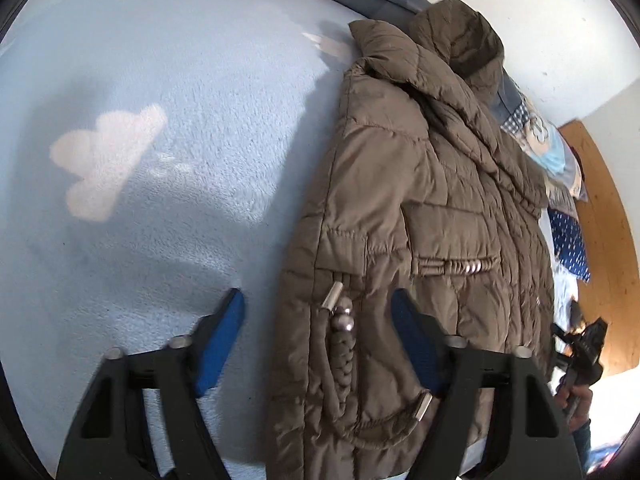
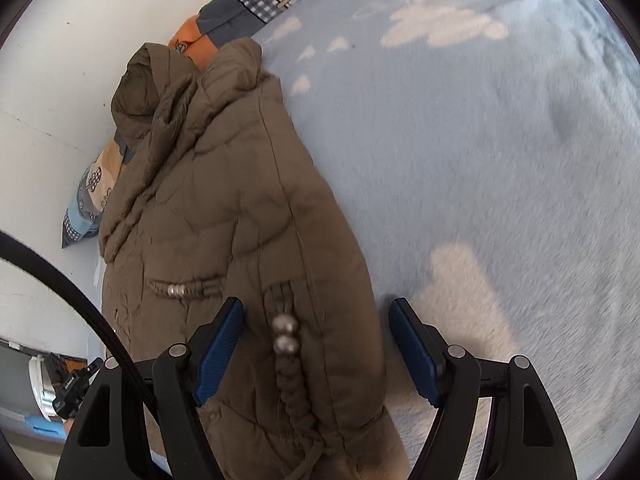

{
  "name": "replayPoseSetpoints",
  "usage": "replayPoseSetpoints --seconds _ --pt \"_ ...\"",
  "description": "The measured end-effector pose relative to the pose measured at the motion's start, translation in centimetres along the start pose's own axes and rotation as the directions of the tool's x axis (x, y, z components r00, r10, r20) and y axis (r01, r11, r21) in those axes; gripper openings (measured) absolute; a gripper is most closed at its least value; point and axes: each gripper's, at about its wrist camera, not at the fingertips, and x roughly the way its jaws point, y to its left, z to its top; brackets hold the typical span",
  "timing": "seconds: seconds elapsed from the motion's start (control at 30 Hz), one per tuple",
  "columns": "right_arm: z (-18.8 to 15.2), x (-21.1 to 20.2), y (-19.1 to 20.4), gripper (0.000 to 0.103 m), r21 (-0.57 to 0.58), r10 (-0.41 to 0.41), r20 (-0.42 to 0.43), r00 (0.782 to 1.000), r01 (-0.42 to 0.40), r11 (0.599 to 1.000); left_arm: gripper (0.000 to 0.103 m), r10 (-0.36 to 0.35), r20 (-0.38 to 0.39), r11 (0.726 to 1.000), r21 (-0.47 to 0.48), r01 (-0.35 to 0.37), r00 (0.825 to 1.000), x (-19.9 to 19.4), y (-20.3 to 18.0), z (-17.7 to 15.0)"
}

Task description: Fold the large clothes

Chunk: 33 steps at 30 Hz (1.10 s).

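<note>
A brown quilted jacket (image 1: 420, 208) lies folded lengthwise on a light blue blanket (image 1: 180, 200), hood toward the wall. My left gripper (image 1: 318, 328) hangs open over its lower left edge, one blue pad above the blanket, the other above the jacket; a braided drawcord with metal beads (image 1: 342, 320) lies between them. In the right wrist view the same jacket (image 2: 240, 220) fills the left half. My right gripper (image 2: 318, 332) is open over its lower right edge, the beaded cord (image 2: 285, 334) between the fingers. Neither gripper's pads press the fabric.
The blanket (image 2: 480, 160) has white cloud shapes. Patterned pillows (image 2: 248, 4) line the white wall (image 1: 540, 20). A dark blue starred cloth (image 1: 570, 244) lies further off, by a wooden floor (image 1: 608, 220). A hand holds the other gripper (image 1: 580, 352) at the right edge.
</note>
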Motion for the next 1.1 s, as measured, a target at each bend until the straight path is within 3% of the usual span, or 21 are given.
replayPoseSetpoints --seconds 0.07,0.13,0.17,0.2,0.27,0.37,0.5,0.83,0.97,1.0,1.1 --pt "-0.6 -0.1 0.2 0.079 -0.013 0.014 -0.013 1.000 -0.014 1.000 0.035 -0.014 -0.033 1.000 0.016 0.015 0.999 0.5 -0.2 -0.1" --pt "-1.2 -0.1 0.6 0.071 -0.050 0.017 -0.034 0.999 -0.018 0.999 0.035 0.018 -0.024 0.998 0.059 -0.017 1.000 0.6 -0.9 -0.3" --pt "-1.6 -0.1 0.9 0.061 -0.077 0.007 -0.038 0.999 -0.010 0.997 0.031 0.026 -0.022 0.997 0.075 -0.024 0.999 0.5 -0.9 -0.2" --pt "-1.9 -0.4 1.3 0.044 -0.110 -0.014 -0.023 1.000 0.012 0.994 0.026 0.026 -0.019 0.996 0.089 -0.024 0.999 0.5 -1.2 -0.3" --pt "-2.2 -0.7 1.4 0.027 -0.132 -0.019 -0.009 1.000 0.018 0.991 0.021 0.029 -0.012 0.994 0.102 -0.028 1.000 0.6 -1.5 -0.3" --pt "-2.6 -1.1 2.3 0.022 -0.183 -0.047 0.019 0.999 0.050 0.982 0.017 0.081 0.020 0.984 0.160 -0.083 0.996 0.6 -2.6 -0.9" --pt "-3.2 -2.1 3.7 0.020 -0.235 -0.083 0.056 0.995 0.094 0.967 0.017 0.133 0.068 0.968 0.204 -0.145 0.989 -0.7 -3.9 -2.2" --pt "-5.6 -5.0 3.5 0.020 -0.250 -0.117 0.050 0.992 0.126 0.960 0.018 0.161 0.084 0.960 0.216 -0.176 0.983 -2.1 -4.0 -3.9" --pt "-4.8 -4.3 2.6 0.033 -0.194 -0.133 0.036 0.990 0.138 0.971 0.036 0.201 0.093 0.959 0.183 -0.215 0.975 -1.8 -3.6 -3.0" --pt "-4.7 -4.3 2.7 0.036 -0.179 -0.138 0.039 0.990 0.143 0.973 0.044 0.207 0.111 0.960 0.167 -0.223 0.972 -2.4 -3.5 -2.7" --pt "-4.4 -5.6 3.2 0.042 -0.180 -0.165 0.097 0.982 0.180 0.967 0.053 0.215 0.217 0.958 0.144 -0.249 0.952 -4.6 -3.8 -2.6"
